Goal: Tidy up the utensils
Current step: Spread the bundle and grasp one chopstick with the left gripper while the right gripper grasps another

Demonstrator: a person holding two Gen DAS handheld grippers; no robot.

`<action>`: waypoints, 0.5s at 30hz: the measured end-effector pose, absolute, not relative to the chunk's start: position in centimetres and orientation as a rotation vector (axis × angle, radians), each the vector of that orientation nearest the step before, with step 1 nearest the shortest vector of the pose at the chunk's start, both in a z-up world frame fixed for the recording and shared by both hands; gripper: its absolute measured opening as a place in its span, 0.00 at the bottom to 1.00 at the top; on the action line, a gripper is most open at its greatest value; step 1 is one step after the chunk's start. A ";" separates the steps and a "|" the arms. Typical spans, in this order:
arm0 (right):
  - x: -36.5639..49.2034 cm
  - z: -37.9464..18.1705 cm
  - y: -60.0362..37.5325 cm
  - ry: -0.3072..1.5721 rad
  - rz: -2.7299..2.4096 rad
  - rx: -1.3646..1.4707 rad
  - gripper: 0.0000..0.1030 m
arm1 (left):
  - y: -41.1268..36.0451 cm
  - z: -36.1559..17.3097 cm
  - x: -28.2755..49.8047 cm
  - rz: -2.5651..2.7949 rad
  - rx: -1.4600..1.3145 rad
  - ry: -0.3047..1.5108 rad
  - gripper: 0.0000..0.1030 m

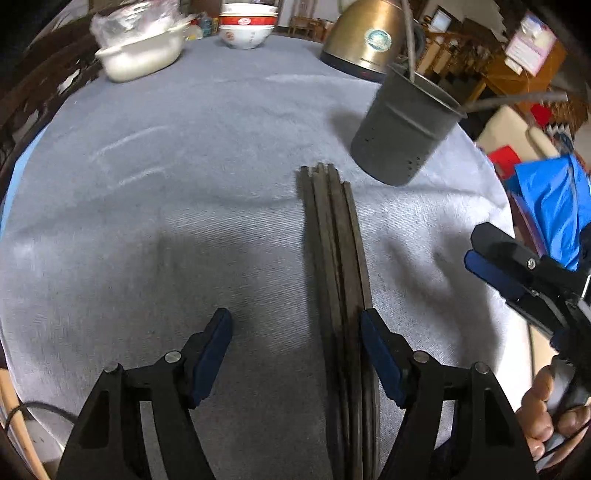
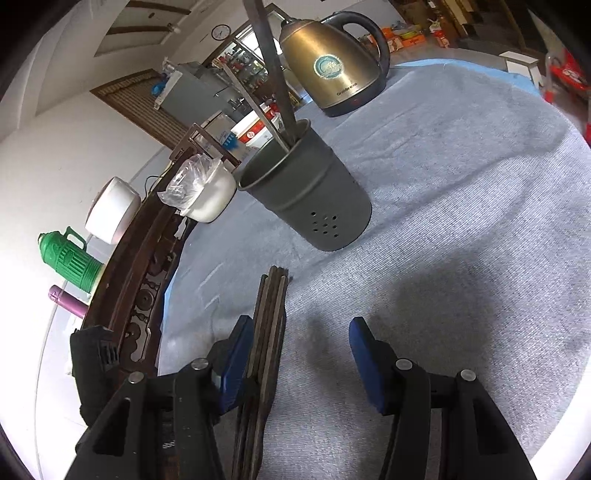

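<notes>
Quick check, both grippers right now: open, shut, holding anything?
Left gripper: open, holding nothing; the chopsticks lie between its fingers.
Right gripper: open, holding nothing; chopsticks by its left finger.

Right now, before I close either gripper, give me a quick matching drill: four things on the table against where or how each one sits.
Things:
1. chopsticks
2. utensil holder
3. kettle
4. stacked bowls

States:
A. brass-coloured, at the far edge behind the holder
B. lying flat in a bundle on the cloth
C. grey, upright, holes near its base, a few utensils already in it
D. white with red trim, at the far edge

Pairs: 1-B, 2-C, 3-A, 4-D
</notes>
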State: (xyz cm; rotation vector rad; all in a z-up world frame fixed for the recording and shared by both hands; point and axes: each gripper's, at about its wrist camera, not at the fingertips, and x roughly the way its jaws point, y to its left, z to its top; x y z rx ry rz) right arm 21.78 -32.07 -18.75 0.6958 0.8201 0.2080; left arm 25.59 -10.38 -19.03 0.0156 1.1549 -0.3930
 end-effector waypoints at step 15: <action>23.1 -18.2 -28.9 0.856 0.270 0.610 0.56 | -3.1 -18.5 27.2 -0.216 -0.072 1.144 0.71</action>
